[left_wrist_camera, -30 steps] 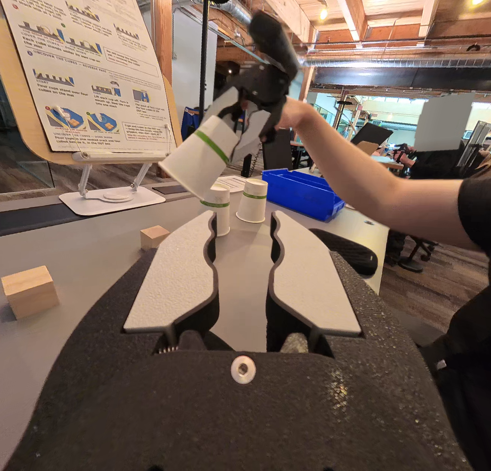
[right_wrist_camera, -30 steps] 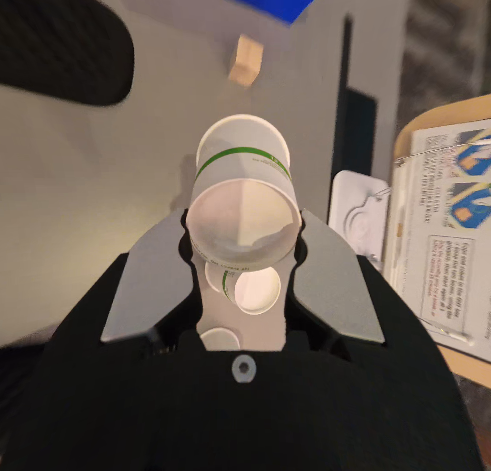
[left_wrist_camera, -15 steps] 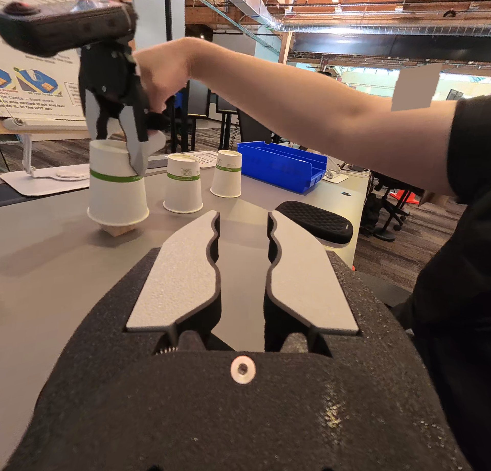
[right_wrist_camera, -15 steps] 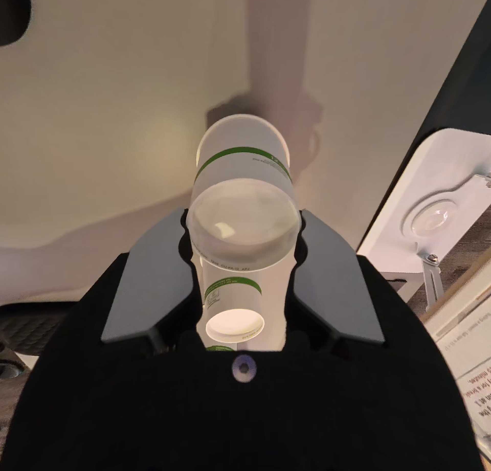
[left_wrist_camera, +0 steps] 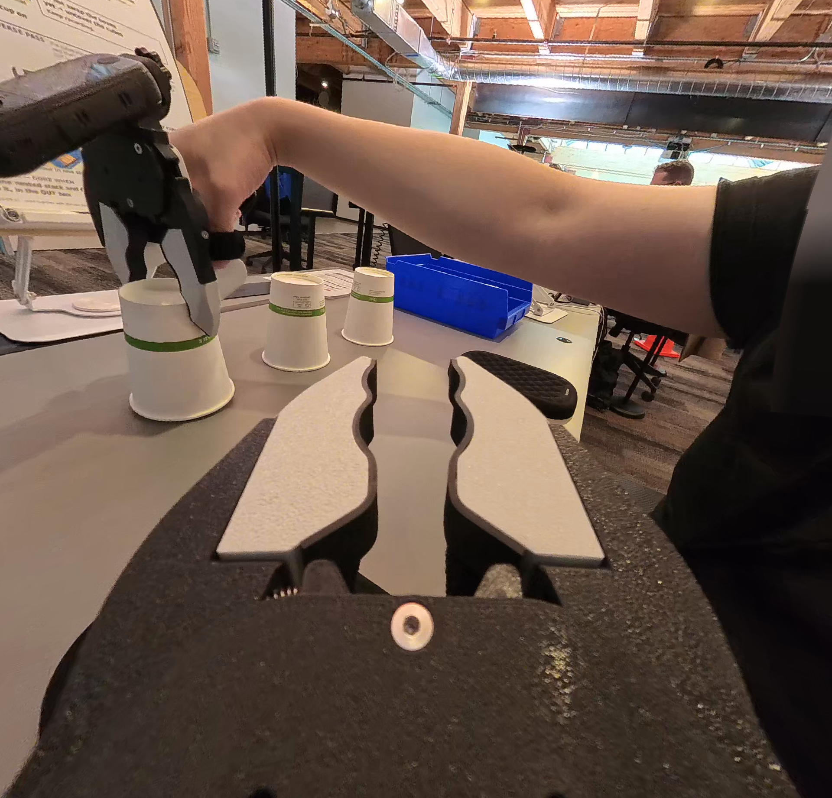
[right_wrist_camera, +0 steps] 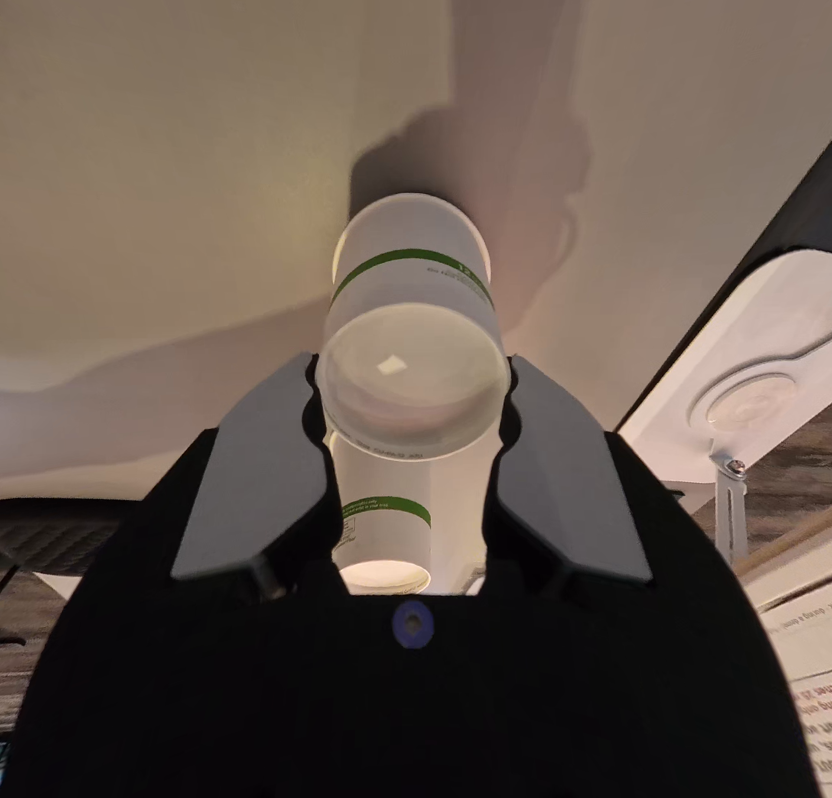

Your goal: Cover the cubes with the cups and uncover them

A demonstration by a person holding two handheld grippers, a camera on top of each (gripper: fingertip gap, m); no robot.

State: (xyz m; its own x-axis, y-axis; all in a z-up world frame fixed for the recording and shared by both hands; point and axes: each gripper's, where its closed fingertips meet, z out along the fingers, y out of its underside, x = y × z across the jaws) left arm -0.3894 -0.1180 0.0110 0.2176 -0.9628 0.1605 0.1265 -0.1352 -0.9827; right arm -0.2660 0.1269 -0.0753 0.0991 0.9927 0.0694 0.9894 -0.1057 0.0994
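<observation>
Right claw [left_wrist_camera: 160, 299] points down over the near cup [left_wrist_camera: 175, 362], its fingers [left_wrist_camera: 196, 295] on either side of the cup's upturned base. In the right wrist view the fingers [right_wrist_camera: 270, 457] flank the base closely; whether they clench it or have just released it, cannot tell. The near cup stands inverted, rim flat on the grey surface [left_wrist_camera: 90, 470]; no cube visible under it.

Two more cups stand inverted in a row behind: middle cup [left_wrist_camera: 296, 322], far cup [left_wrist_camera: 369, 306], each apart from its neighbour. The middle cup also shows low between the fingers in the right wrist view [right_wrist_camera: 382, 529].

Left claw [left_wrist_camera: 410, 385] is released, nothing between its fingers, held low over the surface near the row.

Blue bin [left_wrist_camera: 459, 295] sits beyond the far cup. Black pad [left_wrist_camera: 526, 382] lies at the right edge of the surface. White stand [right_wrist_camera: 729, 371] with an instruction sheet is beside the near cup.
</observation>
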